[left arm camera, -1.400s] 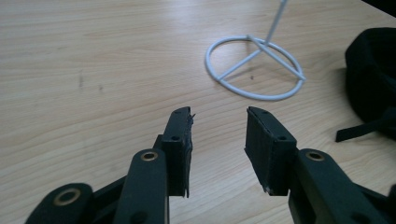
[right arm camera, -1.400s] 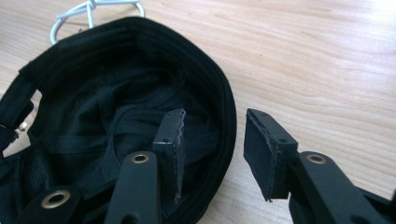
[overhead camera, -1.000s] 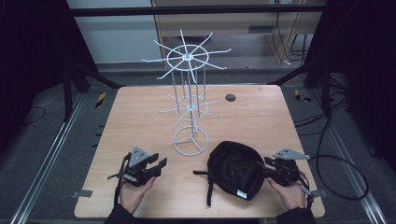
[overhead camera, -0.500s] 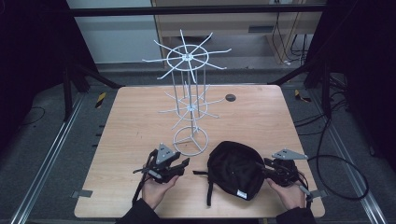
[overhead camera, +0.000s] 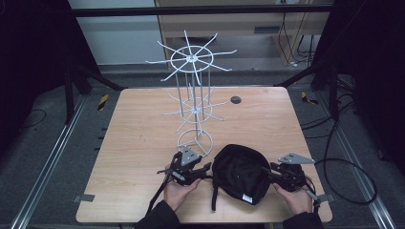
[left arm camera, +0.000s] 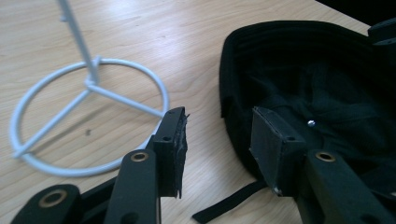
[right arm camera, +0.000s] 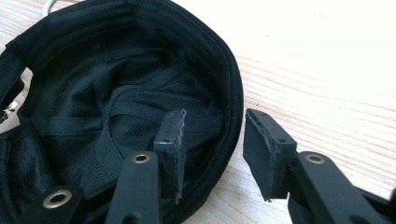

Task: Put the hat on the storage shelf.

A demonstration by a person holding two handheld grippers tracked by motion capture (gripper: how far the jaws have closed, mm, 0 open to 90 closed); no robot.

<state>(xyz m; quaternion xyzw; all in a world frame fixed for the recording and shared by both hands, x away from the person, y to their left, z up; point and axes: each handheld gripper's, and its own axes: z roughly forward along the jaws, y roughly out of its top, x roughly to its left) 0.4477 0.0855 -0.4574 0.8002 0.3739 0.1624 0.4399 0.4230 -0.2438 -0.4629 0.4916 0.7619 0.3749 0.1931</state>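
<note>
A black cap (overhead camera: 241, 174) lies upside down near the table's front edge, its strap (overhead camera: 213, 196) trailing toward me. My left gripper (overhead camera: 205, 170) is at the cap's left rim. In the left gripper view it (left arm camera: 219, 140) is open, with the cap's rim (left arm camera: 229, 88) running between its jaws, one jaw over the wood and the other over the cap's inside. My right gripper (overhead camera: 268, 174) is at the cap's right rim. In the right gripper view it (right arm camera: 212, 149) is open and straddles the cap's rim (right arm camera: 236, 100), one jaw inside and one outside.
A white wire display stand (overhead camera: 191, 90) with radiating hooks rises mid-table. Its ring base (overhead camera: 195, 140) lies just behind the left gripper and shows as a ring base (left arm camera: 70, 135) left of the left jaw. A small dark disc (overhead camera: 235, 99) sits at the back. Cables (overhead camera: 351, 167) lie on the floor at right.
My left gripper has slid right along the front of the table, from well left of the cap to its left rim. The right gripper and the cap have stayed put.
</note>
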